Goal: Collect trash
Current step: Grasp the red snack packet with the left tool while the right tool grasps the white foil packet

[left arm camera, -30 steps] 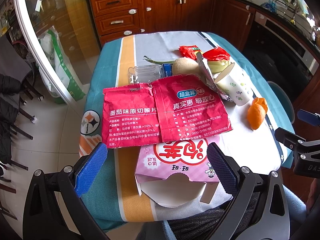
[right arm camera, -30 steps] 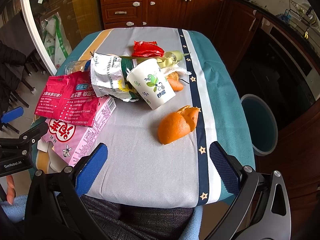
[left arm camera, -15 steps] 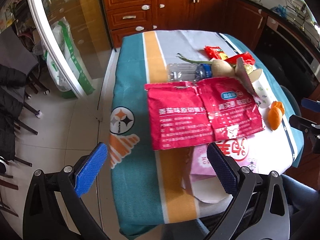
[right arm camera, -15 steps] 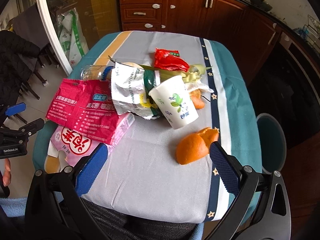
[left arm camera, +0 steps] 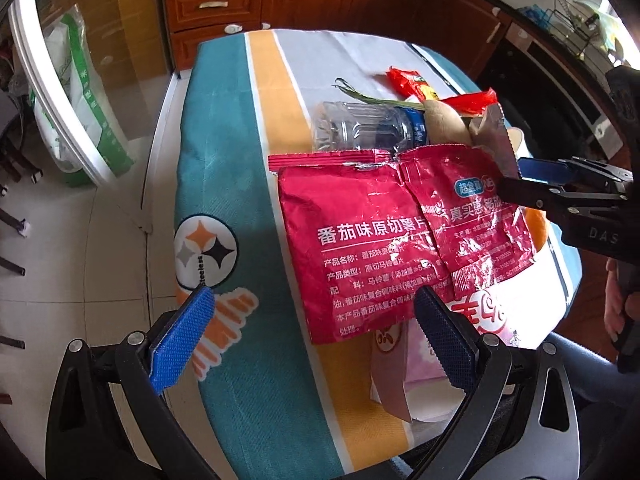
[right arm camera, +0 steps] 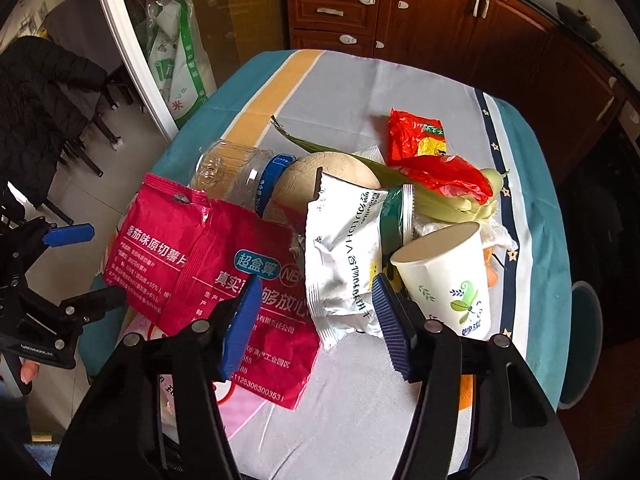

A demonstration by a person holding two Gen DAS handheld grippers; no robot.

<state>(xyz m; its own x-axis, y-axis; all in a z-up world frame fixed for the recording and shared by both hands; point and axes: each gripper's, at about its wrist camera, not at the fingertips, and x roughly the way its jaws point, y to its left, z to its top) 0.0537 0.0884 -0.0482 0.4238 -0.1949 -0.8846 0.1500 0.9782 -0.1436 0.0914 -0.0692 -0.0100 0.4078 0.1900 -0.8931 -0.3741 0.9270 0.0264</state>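
Observation:
Trash lies in a heap on the table. A red chip bag (left arm camera: 392,236) (right arm camera: 208,264) lies flat over a pink carton (left arm camera: 492,316). Behind it are a clear plastic bottle (left arm camera: 360,128) (right arm camera: 236,172), a silver wrapper (right arm camera: 344,252), a paper cup (right arm camera: 448,276), a coconut (right arm camera: 328,176), a corn husk (right arm camera: 452,200) and red wrappers (right arm camera: 432,148). My left gripper (left arm camera: 316,328) is open, low over the table's left front, its right finger at the bag's near edge. My right gripper (right arm camera: 316,320) is open, partly closed in, over the red bag and silver wrapper.
The table wears a striped cloth (left arm camera: 224,184) (right arm camera: 400,412). A teal bin (right arm camera: 584,340) stands on the floor to the right of the table. Wooden cabinets (right arm camera: 400,8) line the back. A glass door (left arm camera: 68,92) and sacks are at the left.
My left gripper has swung left and dropped closer to the table. My right gripper has moved forward and left over the heap, and its fingers have narrowed.

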